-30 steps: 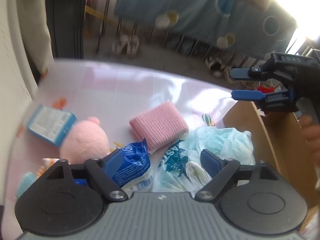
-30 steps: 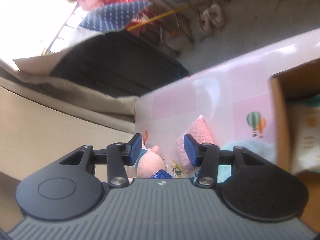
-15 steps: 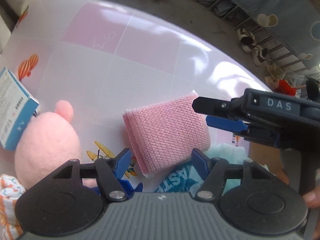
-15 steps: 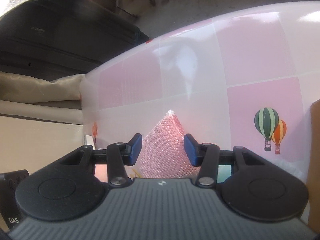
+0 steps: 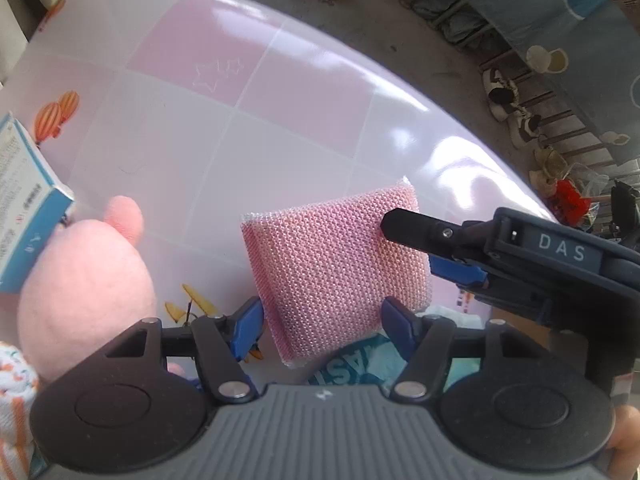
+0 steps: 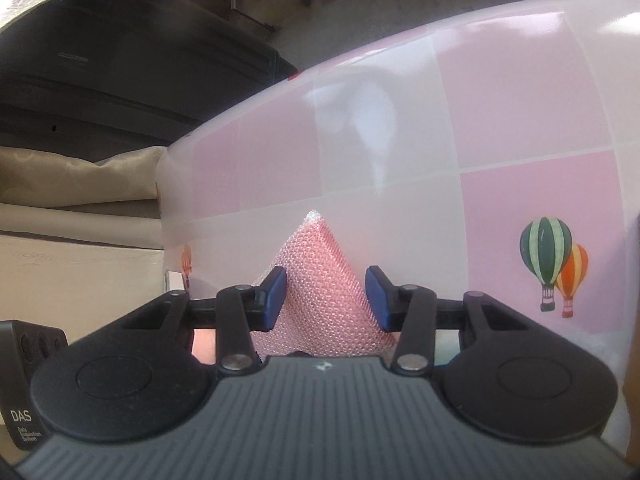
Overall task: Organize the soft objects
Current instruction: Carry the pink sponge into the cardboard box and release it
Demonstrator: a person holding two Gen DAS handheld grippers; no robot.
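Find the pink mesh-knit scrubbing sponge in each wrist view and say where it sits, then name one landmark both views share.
Left wrist view: the pink mesh-knit scrubbing sponge lies centre, just beyond this claw's blue pads.
Right wrist view: the sponge sits low centre, one corner pointing up, between the blue pads.
Shared landmark: the pink-and-white checked tablecloth with hot-air balloon prints.

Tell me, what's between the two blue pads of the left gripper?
The pink knitted sponge pad sits between the left gripper pads, seen in the left wrist view.
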